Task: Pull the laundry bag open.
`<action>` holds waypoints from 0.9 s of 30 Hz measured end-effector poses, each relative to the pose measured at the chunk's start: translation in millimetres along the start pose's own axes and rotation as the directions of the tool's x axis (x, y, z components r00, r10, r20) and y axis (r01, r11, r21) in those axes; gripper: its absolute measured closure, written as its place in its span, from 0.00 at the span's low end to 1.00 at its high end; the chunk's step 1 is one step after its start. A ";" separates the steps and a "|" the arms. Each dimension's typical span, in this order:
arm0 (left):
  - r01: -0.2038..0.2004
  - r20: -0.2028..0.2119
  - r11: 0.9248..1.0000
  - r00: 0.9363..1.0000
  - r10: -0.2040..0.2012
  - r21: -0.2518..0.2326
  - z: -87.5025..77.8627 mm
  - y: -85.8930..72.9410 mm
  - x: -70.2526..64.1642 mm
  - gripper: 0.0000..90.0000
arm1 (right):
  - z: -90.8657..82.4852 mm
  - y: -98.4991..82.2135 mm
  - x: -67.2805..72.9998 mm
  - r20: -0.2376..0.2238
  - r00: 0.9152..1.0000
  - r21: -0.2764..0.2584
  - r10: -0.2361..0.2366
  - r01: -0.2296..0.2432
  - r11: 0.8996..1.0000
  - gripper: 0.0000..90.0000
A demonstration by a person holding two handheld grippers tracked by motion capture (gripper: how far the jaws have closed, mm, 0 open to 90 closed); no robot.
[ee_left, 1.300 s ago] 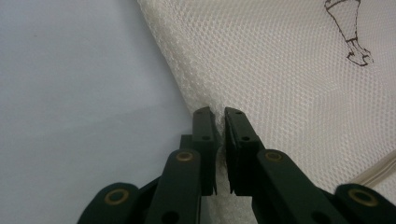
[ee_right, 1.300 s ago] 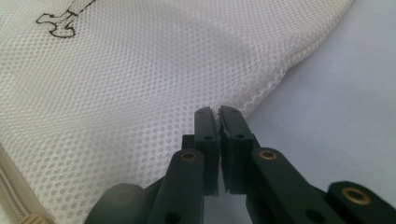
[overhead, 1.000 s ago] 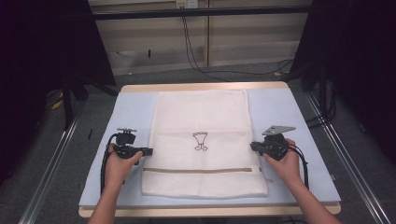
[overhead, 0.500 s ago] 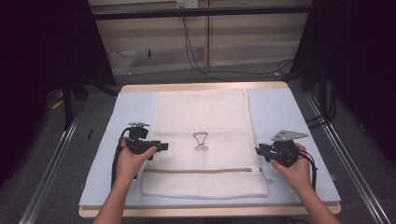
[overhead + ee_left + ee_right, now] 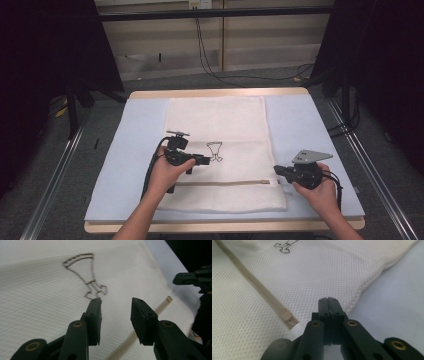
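A desk (image 5: 140, 130) covered by a pale blue mat fills the middle of the high view, with dark floor and metal rails on either side. On the mat lies a white mesh laundry bag (image 5: 220, 120), spread flat and reaching from the desk's 12 o'clock edge down almost to its 6 o'clock edge. A beige zipper (image 5: 235, 183) runs straight across the bag near its 6 o'clock end, and a small black line drawing (image 5: 215, 150) is stitched at the bag's centre.

A person's forearms enter from 6 o'clock. The left hand (image 5: 162, 172) holds the left tool (image 5: 206, 160) over the bag at about 9 o'clock of the drawing, pointing toward 3 o'clock. In the left gripper view its jaws stand apart above the mesh with nothing between them, the drawing just beyond their tips and the zipper slanting away below.

The right hand (image 5: 317, 192) holds the right tool (image 5: 276, 170) at the bag's 3 o'clock edge, level with the zipper, pointing toward 9 o'clock; a grey three-cornered plate (image 5: 311, 156) sits on top of it. In the right gripper view its jaws are pressed together at the bag's hem, beside the zipper's end stop (image 5: 287, 316) and a white tab (image 5: 297, 329). Whether any mesh is pinched between them cannot be told. Blue mat shows to one side of the jaws.
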State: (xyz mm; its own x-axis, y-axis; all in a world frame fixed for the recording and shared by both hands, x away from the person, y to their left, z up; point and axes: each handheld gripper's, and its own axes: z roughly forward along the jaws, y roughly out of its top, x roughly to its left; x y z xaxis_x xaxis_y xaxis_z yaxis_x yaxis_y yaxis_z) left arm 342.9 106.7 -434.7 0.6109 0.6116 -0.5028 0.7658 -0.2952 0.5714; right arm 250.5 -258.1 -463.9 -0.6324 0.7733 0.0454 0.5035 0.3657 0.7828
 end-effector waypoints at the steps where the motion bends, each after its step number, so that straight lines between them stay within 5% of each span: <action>1: -0.001 0.015 1.000 1.000 0.000 0.008 4.1 1.3 -4.0 0.67 | 0.2 -0.6 2.6 -0.004 1.000 0.003 -0.005 0.005 1.000 1.00; 12: 0.004 0.077 0.998 0.997 -0.009 0.066 40.0 6.2 -37.0 0.70 | 1.2 -4.9 11.0 0.002 0.999 -0.003 -0.032 0.032 0.999 1.00; 20: 0.003 0.144 0.993 0.989 -0.020 0.117 63.9 5.3 -50.0 0.75 | 7.2 -9.0 17.5 -0.021 0.999 0.022 -0.050 0.051 0.998 1.00; 27: 0.019 0.155 0.988 0.987 -0.043 0.154 80.9 4.6 -61.2 0.79 | 8.5 -13.1 19.5 -0.011 0.998 0.053 -0.068 0.068 0.996 1.00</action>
State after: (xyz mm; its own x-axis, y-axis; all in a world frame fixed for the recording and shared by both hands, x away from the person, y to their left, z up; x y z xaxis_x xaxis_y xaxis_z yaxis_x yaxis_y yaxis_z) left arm 325.3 8.5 -453.8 0.6010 0.5022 -0.6218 0.7991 -0.3930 0.4550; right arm 236.6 -243.4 -478.5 -0.6714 0.7411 -0.0009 0.4896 0.4445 0.7501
